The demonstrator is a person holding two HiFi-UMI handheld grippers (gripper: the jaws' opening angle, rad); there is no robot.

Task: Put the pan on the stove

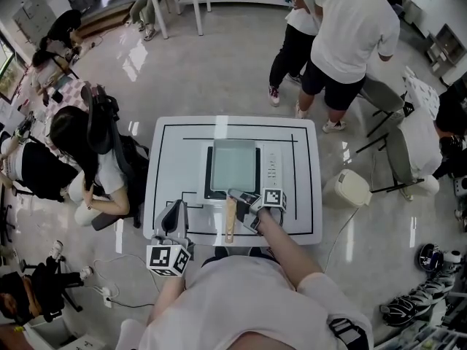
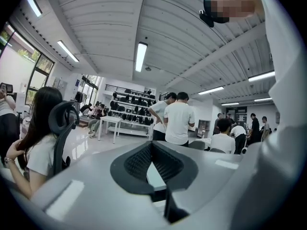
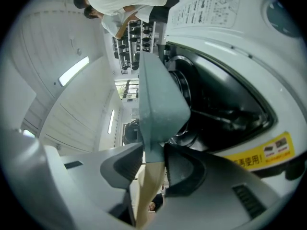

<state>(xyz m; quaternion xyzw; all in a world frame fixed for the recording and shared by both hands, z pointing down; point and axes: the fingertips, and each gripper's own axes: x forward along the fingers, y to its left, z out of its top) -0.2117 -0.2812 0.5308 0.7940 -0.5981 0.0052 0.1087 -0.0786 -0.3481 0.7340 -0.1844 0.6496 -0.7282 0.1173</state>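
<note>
A square grey-green pan (image 1: 233, 165) lies over the black glass of the stove (image 1: 272, 168) in the middle of the white table (image 1: 166, 168). Its wooden handle (image 1: 230, 223) points toward me. My right gripper (image 1: 244, 204) is shut on the handle where the wood meets the pan's neck. In the right gripper view the pan (image 3: 156, 90) shows edge-on beside the stove (image 3: 225, 104), with the handle (image 3: 148, 190) between the pads of the right gripper (image 3: 153, 157). I cannot tell whether the pan rests on the glass. My left gripper (image 1: 175, 221) hangs at the table's front left, shut and empty (image 2: 152, 145).
A person sits on a black chair (image 1: 95, 122) close to the table's left side. Two people stand beyond the far edge (image 1: 343, 42). A white bin (image 1: 349, 188) and folding chairs stand to the right. A cable runs across the floor at the front left.
</note>
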